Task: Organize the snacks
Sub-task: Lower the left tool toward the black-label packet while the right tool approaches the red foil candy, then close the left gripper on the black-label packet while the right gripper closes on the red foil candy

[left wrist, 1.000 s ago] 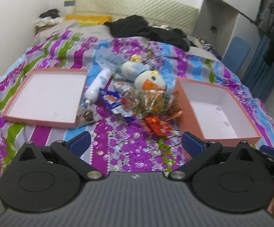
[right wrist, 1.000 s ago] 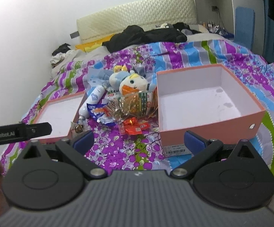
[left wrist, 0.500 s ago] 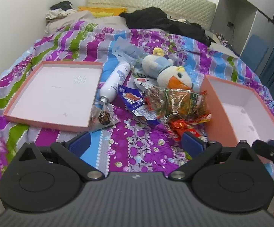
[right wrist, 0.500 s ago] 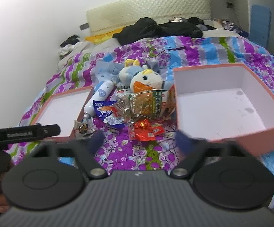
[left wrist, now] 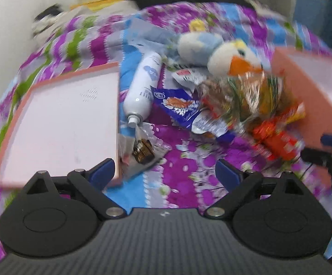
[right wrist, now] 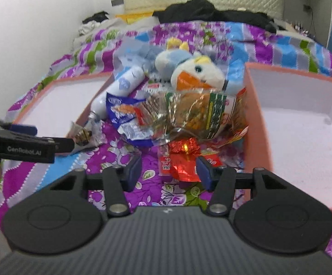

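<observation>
A heap of snacks lies on a floral bedspread [right wrist: 111,158] between two pink boxes: a shallow box lid [left wrist: 67,119] on the left and a deeper box [right wrist: 303,133] on the right. The left gripper [left wrist: 166,171] hangs low over the spread with its blue-padded fingers spread wide and nothing between them; its left finger sits over the near corner of the lid (this view is smeared by motion blur). Just ahead of it lies a small clear-wrapped chocolate [left wrist: 143,152], touching the lid's edge. Beyond that a white spray bottle [left wrist: 143,89] lies nozzle toward the camera, beside a blue snack packet [left wrist: 179,107].

The right gripper [right wrist: 169,170] has its fingers partly open, holding nothing, and they flank a red foil packet [right wrist: 182,158] lying on the spread; whether the pads touch it, I cannot tell. Behind the red packet sits a crinkly clear bag of snacks [right wrist: 200,116], leaning against the deeper box's wall. A plush duck [right wrist: 193,73] rests behind the pile. Dark clothing [right wrist: 211,11] lies near the headboard.
</observation>
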{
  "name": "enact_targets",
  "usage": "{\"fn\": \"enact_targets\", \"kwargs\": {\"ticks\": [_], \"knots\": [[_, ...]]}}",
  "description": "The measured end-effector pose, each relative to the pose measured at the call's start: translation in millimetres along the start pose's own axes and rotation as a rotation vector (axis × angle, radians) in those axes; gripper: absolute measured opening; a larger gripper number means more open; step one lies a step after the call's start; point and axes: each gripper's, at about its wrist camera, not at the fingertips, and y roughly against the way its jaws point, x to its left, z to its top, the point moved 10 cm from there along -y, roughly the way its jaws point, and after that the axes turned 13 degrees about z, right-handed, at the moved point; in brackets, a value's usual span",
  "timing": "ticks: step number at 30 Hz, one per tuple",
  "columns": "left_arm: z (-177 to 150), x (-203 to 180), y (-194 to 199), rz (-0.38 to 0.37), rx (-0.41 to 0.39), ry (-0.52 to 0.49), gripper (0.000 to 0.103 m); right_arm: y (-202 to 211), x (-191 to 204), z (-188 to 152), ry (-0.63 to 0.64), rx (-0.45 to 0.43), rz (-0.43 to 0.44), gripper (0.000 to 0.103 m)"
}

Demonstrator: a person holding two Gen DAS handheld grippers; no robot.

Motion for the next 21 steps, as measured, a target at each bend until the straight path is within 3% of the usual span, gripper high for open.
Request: {"fn": "enact_targets", "kwargs": {"ticks": [10,18,21], "knots": [[1,-17,-62,0.043,-0.076,-0.481,0.096,-59,-26,2,-0.022,0.046,-0.068,0.054],[-16,-23,-100,0.009,-0.058,-0.732,0.082,-92,-46,4,0.007,0.082,-0.094,0.055],[-20,-22,-106,0.014,-0.081,-0.79,0.082,-101,-48,2,0.003,0.1,-0.087,0.055]]}}
